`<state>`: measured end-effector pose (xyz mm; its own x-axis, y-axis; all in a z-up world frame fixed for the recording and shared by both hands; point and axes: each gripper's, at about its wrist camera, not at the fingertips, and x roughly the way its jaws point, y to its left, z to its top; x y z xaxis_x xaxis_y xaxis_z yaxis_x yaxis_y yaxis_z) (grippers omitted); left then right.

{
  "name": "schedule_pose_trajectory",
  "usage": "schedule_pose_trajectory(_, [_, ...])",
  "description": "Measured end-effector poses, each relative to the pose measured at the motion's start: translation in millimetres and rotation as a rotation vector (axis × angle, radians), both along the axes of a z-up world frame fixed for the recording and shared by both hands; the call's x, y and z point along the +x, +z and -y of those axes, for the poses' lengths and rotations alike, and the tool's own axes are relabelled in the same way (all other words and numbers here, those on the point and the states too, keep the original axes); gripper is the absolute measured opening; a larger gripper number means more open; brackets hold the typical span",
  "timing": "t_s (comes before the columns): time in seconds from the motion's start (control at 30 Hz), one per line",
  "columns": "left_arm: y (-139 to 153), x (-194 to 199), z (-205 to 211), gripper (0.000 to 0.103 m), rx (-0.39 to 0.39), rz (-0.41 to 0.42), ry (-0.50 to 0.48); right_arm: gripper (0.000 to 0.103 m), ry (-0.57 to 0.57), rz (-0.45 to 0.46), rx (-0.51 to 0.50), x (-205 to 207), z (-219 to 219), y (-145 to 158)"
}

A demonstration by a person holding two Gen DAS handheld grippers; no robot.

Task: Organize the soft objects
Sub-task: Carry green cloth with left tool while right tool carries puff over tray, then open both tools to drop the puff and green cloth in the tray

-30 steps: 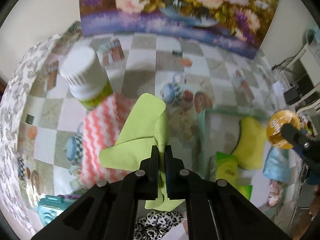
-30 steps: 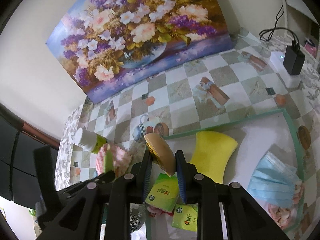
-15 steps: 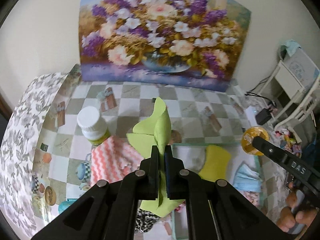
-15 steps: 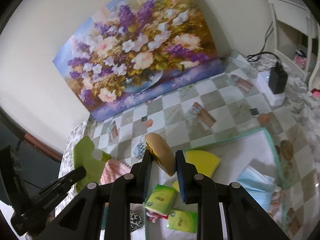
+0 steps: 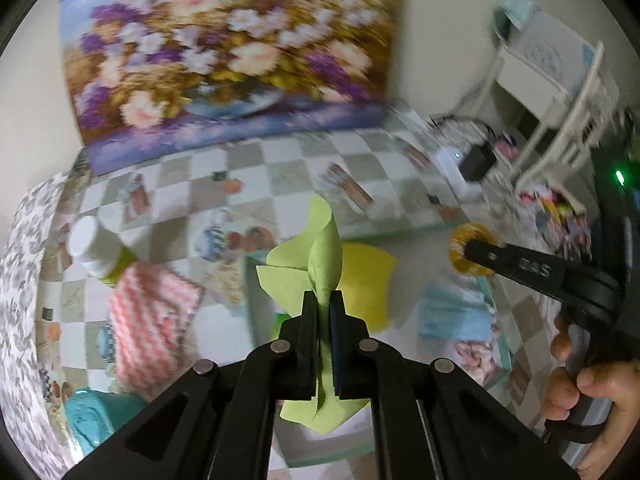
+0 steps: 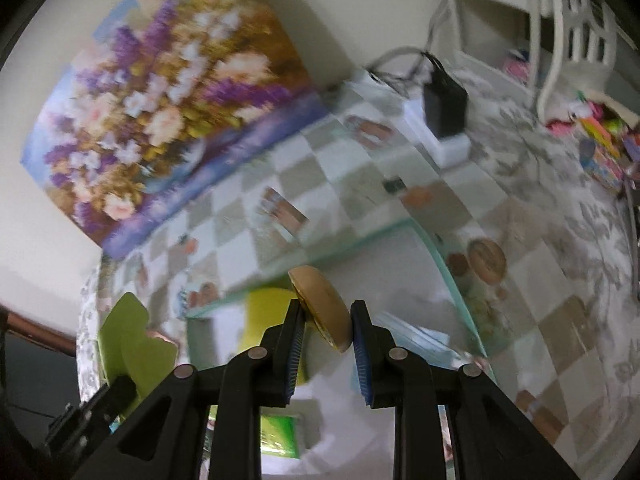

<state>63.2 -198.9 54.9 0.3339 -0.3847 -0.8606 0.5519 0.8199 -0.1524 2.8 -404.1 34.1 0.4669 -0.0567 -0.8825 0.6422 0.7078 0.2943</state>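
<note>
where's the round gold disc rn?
Clamped in the right hand-held gripper: the gold disc is held above the green-rimmed tray, right of the yellow sponge.

1 green cloth [image 5: 316, 264], 1 yellow sponge [image 5: 366, 284], 1 striped cloth [image 5: 150, 316], 1 bottle [image 5: 98, 250], 1 mask [image 5: 454, 314].

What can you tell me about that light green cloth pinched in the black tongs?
The light green cloth is a thin, plain, soft-looking sheet without pattern. The left gripper is shut on its middle, so it bunches into a fold that stands up above the fingertips, with flaps spreading to the left and a loose end hanging below. It is lifted off the table; only the two fingers touch it. The right wrist view shows it too.
</note>
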Motion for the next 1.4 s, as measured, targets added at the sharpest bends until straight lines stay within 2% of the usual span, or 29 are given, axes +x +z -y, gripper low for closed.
schedule_pose_trajectory(0.17, [-22, -15, 30, 0.005, 0.037, -0.044, -0.072, 0.026, -0.008, -0.048, 0.024, -2, 5, -18])
schedule_pose_trajectory(0.43, [-49, -20, 41, 0.005, 0.074, -0.118, -0.085, 0.028, -0.002, -0.099, 0.065, 1, 4, -38])
schedule_pose_trajectory(0.5, [-50, -19, 41, 0.011, 0.085, -0.125, -0.078, 0.029, -0.014, -0.109, 0.079, 1, 6, -41])
schedule_pose_trajectory(0.57, [-50, -18, 40, 0.023, 0.091, -0.126, -0.07, 0.029, -0.019, -0.113, 0.087, 0, 7, -42])
schedule_pose_trajectory(0.63, [-50, -17, 39, 0.041, 0.093, -0.124, -0.06, 0.035, -0.022, -0.123, 0.082, -1, 7, -43])
schedule_pose_trajectory(0.77, [-47, -14, 35, 0.042, 0.093, -0.126, -0.047, 0.047, -0.029, -0.131, 0.078, -1, 7, -43])
schedule_pose_trajectory(0.83, [-47, -10, 32, 0.05, 0.096, -0.138, -0.03, 0.054, -0.03, -0.137, 0.072, 0, 6, -42])
schedule_pose_trajectory(0.9, [-47, -7, 29, 0.056, 0.106, -0.139, -0.009, 0.066, -0.031, -0.145, 0.064, 0, 6, -41])
schedule_pose_trajectory(1.0, [-47, -2, 23, 0.056, 0.113, -0.137, 0.016, 0.074, -0.027, -0.161, 0.048, 1, 4, -41])
schedule_pose_trajectory(1.13, [-49, 6, 14, 0.06, 0.104, -0.16, 0.053, 0.082, -0.014, -0.182, 0.028, 3, 2, -42])
schedule_pose_trajectory(1.17, [-50, 8, 11, 0.064, 0.101, -0.167, 0.067, 0.085, -0.012, -0.185, 0.024, 4, 1, -42])
schedule_pose_trajectory(1.2, [-51, 11, 7, 0.074, 0.097, -0.174, 0.084, 0.085, -0.009, -0.188, 0.017, 4, 1, -42])
schedule_pose_trajectory(1.23, [-51, 13, 5, 0.078, 0.094, -0.178, 0.097, 0.085, -0.006, -0.191, 0.012, 5, 0, -42])
schedule_pose_trajectory(1.33, [-51, 19, -4, 0.079, 0.087, -0.183, 0.134, 0.087, 0.003, -0.199, -0.002, 6, -2, -42])
schedule_pose_trajectory(1.4, [-51, 22, -9, 0.081, 0.081, -0.186, 0.153, 0.096, 0.006, -0.199, -0.004, 6, -3, -42])
